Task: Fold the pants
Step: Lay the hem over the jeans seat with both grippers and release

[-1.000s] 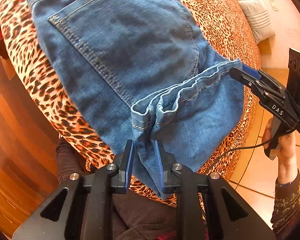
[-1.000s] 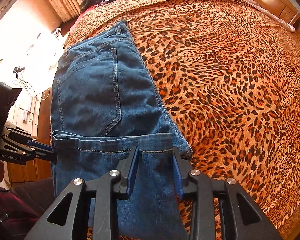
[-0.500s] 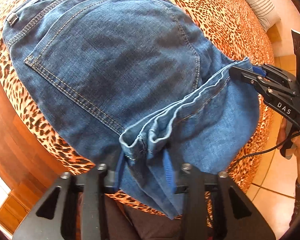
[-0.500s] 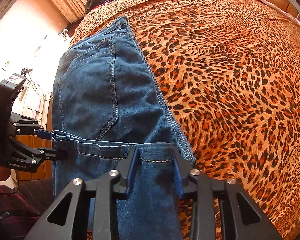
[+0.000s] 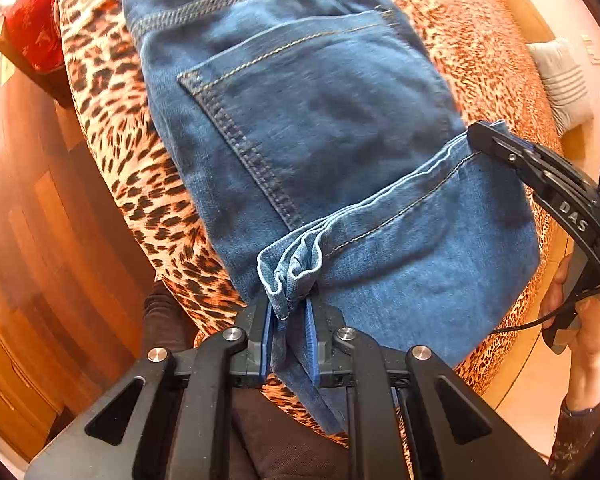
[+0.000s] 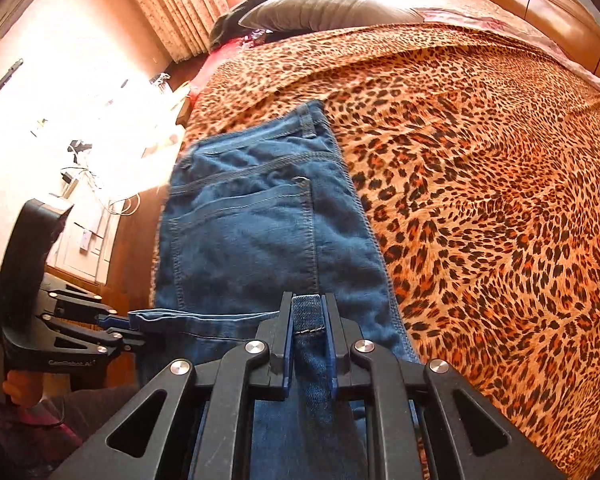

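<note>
Blue jeans (image 5: 320, 120) lie back pocket up on a leopard-print bed (image 6: 500, 200), with the leg ends folded up over the seat. My left gripper (image 5: 288, 312) is shut on the bunched near corner of the leg hem (image 5: 292, 268). My right gripper (image 6: 308, 316) is shut on the other corner of the hem (image 6: 307, 312); it also shows in the left wrist view (image 5: 484, 132), pinching the hem's far end. The left gripper shows in the right wrist view (image 6: 128, 328) at the hem's left end. The jeans (image 6: 252, 232) reach up to the waistband.
A grey pillow (image 6: 332, 8) and dark clothes lie at the head of the bed. A red cloth (image 5: 36, 28) lies by the bed's edge. Wooden floor (image 5: 32, 220) runs along the left side. A striped cushion (image 5: 560, 76) sits off the bed's far side.
Both grippers have carried the hem further up the jeans toward the back pocket. The jaws of both have closed tighter on the hem corners.
</note>
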A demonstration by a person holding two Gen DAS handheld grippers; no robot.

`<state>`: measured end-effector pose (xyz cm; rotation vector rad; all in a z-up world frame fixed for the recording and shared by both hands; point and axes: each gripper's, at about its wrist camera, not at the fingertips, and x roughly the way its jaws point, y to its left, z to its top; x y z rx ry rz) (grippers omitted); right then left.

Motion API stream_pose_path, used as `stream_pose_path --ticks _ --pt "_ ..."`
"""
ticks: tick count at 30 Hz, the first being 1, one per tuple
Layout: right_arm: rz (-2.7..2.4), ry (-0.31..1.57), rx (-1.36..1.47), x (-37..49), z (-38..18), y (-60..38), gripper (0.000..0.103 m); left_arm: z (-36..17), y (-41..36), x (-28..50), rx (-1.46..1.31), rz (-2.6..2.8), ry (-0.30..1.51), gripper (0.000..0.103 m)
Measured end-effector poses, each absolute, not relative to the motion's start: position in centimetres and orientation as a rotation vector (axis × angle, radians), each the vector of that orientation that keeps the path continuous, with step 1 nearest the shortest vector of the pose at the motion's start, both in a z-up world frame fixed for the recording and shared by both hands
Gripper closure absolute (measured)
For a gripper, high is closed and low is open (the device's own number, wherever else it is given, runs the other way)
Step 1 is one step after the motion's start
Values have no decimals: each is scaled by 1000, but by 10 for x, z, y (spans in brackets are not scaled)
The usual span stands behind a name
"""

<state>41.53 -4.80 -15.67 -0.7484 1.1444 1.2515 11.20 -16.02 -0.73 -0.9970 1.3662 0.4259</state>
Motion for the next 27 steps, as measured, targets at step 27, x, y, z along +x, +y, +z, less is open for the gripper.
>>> stream_pose_path --ticks 27 --pt "1150 1177 -284 428 -116 -178 67 4 -219 142 -811 244 1502 76"
